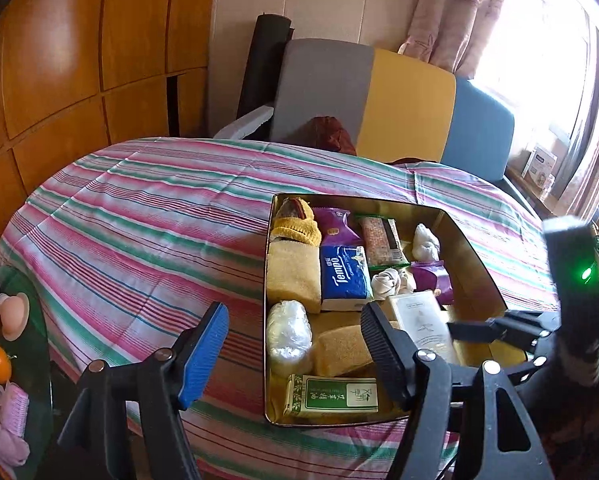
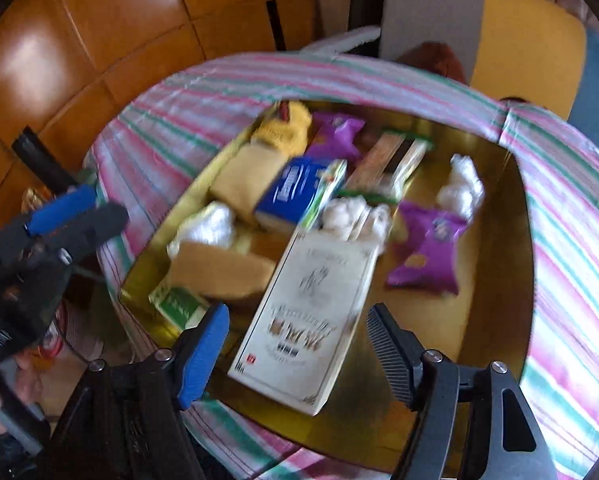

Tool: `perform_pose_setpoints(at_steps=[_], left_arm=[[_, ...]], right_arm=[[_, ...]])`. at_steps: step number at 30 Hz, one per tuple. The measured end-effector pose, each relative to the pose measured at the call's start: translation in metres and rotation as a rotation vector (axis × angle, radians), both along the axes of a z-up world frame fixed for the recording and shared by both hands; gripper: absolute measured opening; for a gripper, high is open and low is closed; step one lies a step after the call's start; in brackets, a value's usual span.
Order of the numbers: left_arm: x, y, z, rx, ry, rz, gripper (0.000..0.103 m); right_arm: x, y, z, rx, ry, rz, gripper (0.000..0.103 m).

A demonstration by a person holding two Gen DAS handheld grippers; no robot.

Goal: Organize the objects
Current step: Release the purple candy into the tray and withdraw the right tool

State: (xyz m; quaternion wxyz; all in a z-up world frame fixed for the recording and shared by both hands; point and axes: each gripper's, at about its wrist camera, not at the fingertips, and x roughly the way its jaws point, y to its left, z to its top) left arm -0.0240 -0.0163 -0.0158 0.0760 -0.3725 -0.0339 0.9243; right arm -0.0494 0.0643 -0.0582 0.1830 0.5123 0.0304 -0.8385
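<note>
So a gold tin tray [image 1: 473,240] is seen sitting on a table covered by a pink, green and white striped cloth [image 1: 147,216], and it's pretty much packed with stuff. Along the left side a yellow knitted item [image 1: 297,222], a folded yellow towel [image 1: 293,276] and a crinkly clear plastic bundle [image 1: 288,330] are lined up, with a blue Tempo tissue pack [image 1: 345,278] tucked right beside the towel. A purple snack packet [image 1: 333,226] and a long snack bar [image 1: 379,240] are laid toward the far end, a second purple packet [image 2: 427,252] is found nearer the right wall, and a green tissue pack [image 1: 333,394] is parked in the near corner. In the right wrist view a tall white box [image 2: 307,320] is lying flat in the tray, right between the fingers of the right gripper [image 2: 299,356], whose jaws are spread with neither pad touching it (view's blurry though). The left gripper [image 1: 293,350] is held over the tray's near-left edge with its jaws spread wide and nothing pinched
</note>
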Motion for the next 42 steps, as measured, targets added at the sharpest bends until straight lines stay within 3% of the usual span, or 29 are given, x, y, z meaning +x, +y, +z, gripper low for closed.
perform_pose_setpoints(at_steps=[2,5,12,16,23,27,34,42], left_arm=[[0.0,0.0,0.0,-0.001,0.001,0.007,0.07],[0.001,0.0,0.001,-0.017,0.009,0.022,0.08],[0.007,0.003,0.008,-0.038,0.04,0.023,0.081],[0.012,0.01,0.015,-0.08,0.068,0.032,0.081],[0.023,0.017,0.027,-0.103,0.121,0.04,0.081],[0.026,0.027,0.028,-0.166,0.126,0.079,0.081],[0.033,0.033,0.024,-0.107,0.098,0.049,0.081],[0.04,0.041,0.024,-0.102,0.087,0.029,0.081]], right_arm=[[0.001,-0.001,-0.001,0.002,0.024,-0.006,0.059],[-0.004,0.002,-0.003,0.001,0.034,-0.034,0.058],[-0.008,0.009,-0.007,0.011,0.018,-0.08,0.056],[-0.001,0.014,-0.001,-0.023,0.023,-0.091,0.067],[0.023,0.022,0.028,-0.036,0.149,-0.134,0.075],[0.041,0.031,0.044,-0.033,0.227,-0.219,0.082],[0.072,0.041,0.061,0.007,0.347,-0.33,0.086],[0.082,0.052,0.059,0.004,0.351,-0.375,0.086]])
